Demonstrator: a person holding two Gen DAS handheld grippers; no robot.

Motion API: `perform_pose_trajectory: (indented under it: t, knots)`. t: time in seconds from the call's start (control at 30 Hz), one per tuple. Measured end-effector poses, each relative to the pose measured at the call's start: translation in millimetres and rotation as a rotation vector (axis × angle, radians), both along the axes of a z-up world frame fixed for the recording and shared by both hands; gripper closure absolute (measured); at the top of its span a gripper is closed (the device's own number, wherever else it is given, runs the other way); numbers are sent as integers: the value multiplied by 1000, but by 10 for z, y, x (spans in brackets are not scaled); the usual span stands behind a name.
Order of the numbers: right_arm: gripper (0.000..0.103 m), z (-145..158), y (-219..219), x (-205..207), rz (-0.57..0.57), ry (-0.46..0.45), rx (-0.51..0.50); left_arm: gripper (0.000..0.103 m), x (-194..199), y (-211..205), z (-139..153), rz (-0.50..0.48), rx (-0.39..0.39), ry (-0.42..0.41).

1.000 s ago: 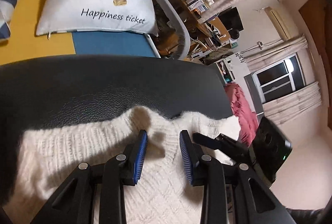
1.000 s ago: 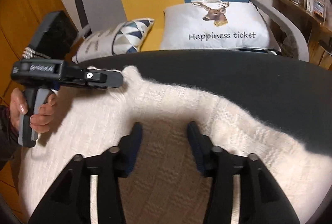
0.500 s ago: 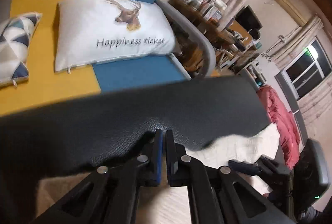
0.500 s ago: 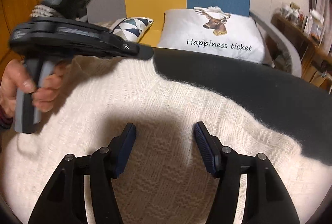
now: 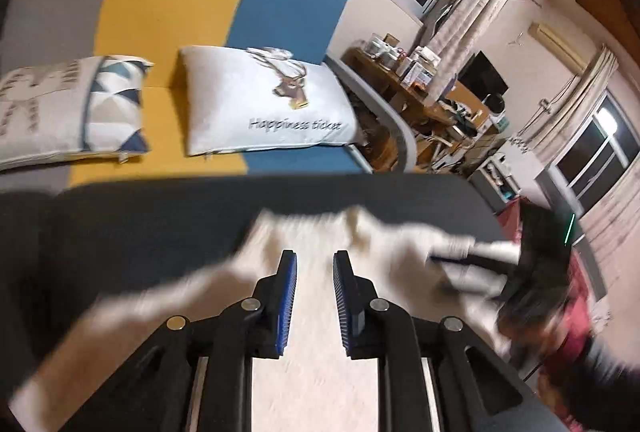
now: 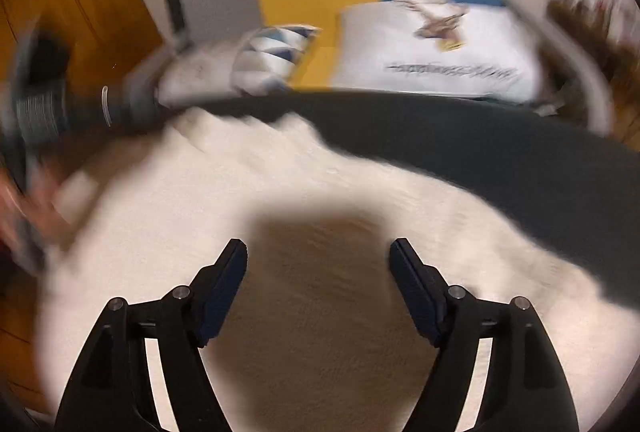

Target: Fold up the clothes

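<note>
Cream knit spread on the dark table

Cream sweater [image 6: 328, 312] lies flat across the black table [image 6: 500, 148], short of its far edge. Above the sweater, the left gripper [image 5: 314, 296] has its jaws narrowly parted and opening, gripping nothing. The right gripper [image 6: 318, 288] spreads wider over the sweater's middle, opening too, also empty

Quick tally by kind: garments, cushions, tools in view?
Garments: 1, the cream knit sweater on the black surface
Cushions: 2, deer cushion and triangle-pattern cushion
Tools: 2, left tool, right tool, both opening, nothing between
Total: 5
</note>
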State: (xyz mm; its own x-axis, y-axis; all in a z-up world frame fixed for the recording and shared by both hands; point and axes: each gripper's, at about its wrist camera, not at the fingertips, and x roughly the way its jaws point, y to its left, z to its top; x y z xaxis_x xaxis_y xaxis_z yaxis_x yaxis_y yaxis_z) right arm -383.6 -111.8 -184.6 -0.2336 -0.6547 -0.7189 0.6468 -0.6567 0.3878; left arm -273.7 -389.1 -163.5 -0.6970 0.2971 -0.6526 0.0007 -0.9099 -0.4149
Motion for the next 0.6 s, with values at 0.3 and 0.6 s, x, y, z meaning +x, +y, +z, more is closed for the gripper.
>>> perform_pose_trajectory:
  t: [0.3,0.6]
  knots:
    - [26,-227,-1095,-583,160,-478,-339,85,209,171,-390,-10,-74,-79]
    - [26,-420,-1617,-723,271,-605,-388,85,246,81,-453,0,11,-66]
